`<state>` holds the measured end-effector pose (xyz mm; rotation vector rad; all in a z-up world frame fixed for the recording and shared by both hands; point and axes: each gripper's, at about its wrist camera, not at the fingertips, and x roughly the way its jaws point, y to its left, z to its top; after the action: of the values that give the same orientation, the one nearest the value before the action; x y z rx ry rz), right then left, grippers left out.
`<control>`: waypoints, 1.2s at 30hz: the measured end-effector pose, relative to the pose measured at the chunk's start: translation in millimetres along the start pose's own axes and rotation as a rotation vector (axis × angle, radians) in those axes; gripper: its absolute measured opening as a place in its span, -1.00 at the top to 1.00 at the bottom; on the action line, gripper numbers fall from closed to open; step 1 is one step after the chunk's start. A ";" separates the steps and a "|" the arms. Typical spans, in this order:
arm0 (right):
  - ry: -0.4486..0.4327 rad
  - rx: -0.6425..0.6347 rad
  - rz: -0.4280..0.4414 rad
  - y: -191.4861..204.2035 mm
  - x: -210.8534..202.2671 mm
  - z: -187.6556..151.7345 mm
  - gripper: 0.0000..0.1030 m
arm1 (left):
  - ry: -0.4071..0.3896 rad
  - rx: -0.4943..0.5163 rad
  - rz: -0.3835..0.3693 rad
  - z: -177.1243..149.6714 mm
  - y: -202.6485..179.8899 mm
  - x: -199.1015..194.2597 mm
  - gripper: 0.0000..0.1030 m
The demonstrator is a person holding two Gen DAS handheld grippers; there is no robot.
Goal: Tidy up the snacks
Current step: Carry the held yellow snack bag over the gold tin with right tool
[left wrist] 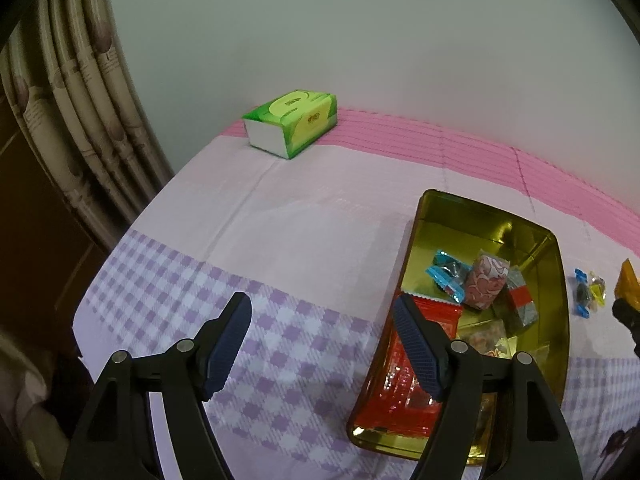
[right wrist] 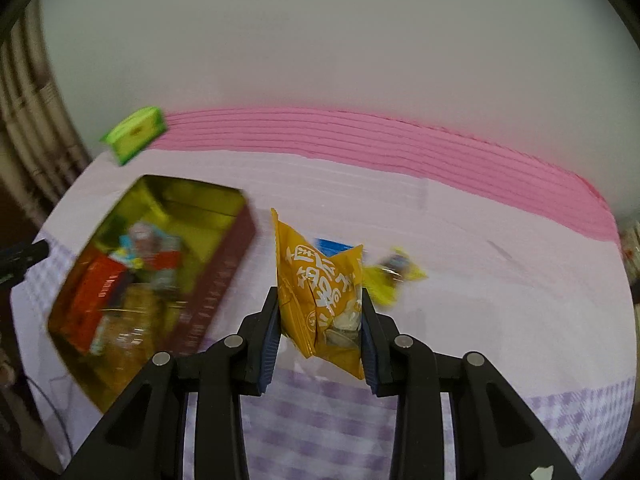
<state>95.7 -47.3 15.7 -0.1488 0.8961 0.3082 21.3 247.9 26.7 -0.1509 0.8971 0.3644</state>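
Note:
A gold tin (left wrist: 480,220) lies open on the cloth and holds a red packet (left wrist: 384,392), a pink patterned box (left wrist: 486,282), a blue-wrapped candy (left wrist: 444,272) and other snacks. My left gripper (left wrist: 322,300) is open with nothing between its fingers; its right finger hangs over the tin's near left part. My right gripper (right wrist: 319,292) is shut on an orange snack packet (right wrist: 320,292), held above the cloth to the right of the tin (right wrist: 224,280). A yellow-wrapped candy (right wrist: 390,276) and a blue one (right wrist: 334,245) lie on the cloth behind the packet.
A green tissue box (left wrist: 292,122) stands at the far left corner by the wall. A curtain (left wrist: 60,100) hangs left of the table. The cloth is lilac check near me and pink-striped (right wrist: 400,140) at the back. Loose candies (left wrist: 582,292) lie right of the tin.

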 end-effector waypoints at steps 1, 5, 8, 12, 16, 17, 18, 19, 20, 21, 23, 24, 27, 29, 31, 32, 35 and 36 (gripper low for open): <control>-0.001 -0.013 0.010 8.5 -0.4 1.9 0.39 | 0.001 0.000 0.001 0.2 0.2 0.4 -0.43; -0.002 -0.046 0.050 35.6 -0.5 6.2 0.39 | 0.008 -0.008 0.011 0.4 3.0 2.4 -0.44; 0.001 -0.066 0.074 50.5 -2.9 6.1 0.39 | 0.005 -0.011 0.032 1.9 7.5 2.9 -0.44; 0.006 -0.092 0.103 69.6 0.9 9.2 0.39 | 0.005 -0.033 0.058 3.6 17.2 4.0 -0.44; 0.007 -0.111 0.134 86.0 2.6 11.6 0.39 | 0.009 -0.066 0.074 5.3 28.6 5.1 -0.44; 0.007 -0.118 0.142 90.6 2.8 12.1 0.39 | 0.009 -0.072 0.077 5.8 30.8 5.5 -0.44; 0.007 -0.123 0.147 94.7 3.3 12.5 0.39 | 0.010 -0.079 0.081 6.2 33.4 5.4 -0.44; 0.007 -0.128 0.154 99.4 4.2 13.2 0.39 | 0.012 -0.091 0.085 6.8 36.5 5.8 -0.44; 0.008 -0.134 0.163 104.5 5.3 13.8 0.39 | 0.014 -0.103 0.085 7.2 39.5 6.2 -0.44; 0.010 -0.138 0.168 108.9 6.6 14.1 0.39 | 0.016 -0.113 0.084 7.4 41.8 6.4 -0.45; 0.013 -0.149 0.179 116.5 8.0 14.0 0.39 | 0.020 -0.125 0.083 7.9 45.1 7.5 -0.45; 0.016 -0.153 0.184 119.9 8.6 13.5 0.39 | 0.023 -0.129 0.082 7.9 46.5 8.1 -0.45; 0.024 -0.172 0.190 130.7 13.7 12.5 0.39 | 0.023 -0.130 0.079 7.8 46.6 8.1 -0.45; 0.029 -0.180 0.190 135.3 17.9 12.8 0.39 | 0.025 -0.123 0.080 8.0 47.3 8.5 -0.45; 0.033 -0.183 0.187 137.7 21.9 13.1 0.39 | 0.029 -0.121 0.077 8.0 47.8 9.8 -0.45; 0.036 -0.183 0.185 138.6 24.7 13.3 0.39 | 0.031 -0.122 0.076 8.2 47.6 10.2 -0.45; 0.044 -0.184 0.174 138.9 31.1 13.3 0.39 | 0.036 -0.128 0.077 9.0 47.9 11.1 -0.45; 0.049 -0.183 0.173 138.5 33.2 12.8 0.39 | 0.036 -0.130 0.078 9.2 48.0 11.3 -0.45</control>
<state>79.7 93.7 -2.4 -0.2494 0.9311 0.5499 16.6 297.7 24.7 -0.2435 0.9167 0.4939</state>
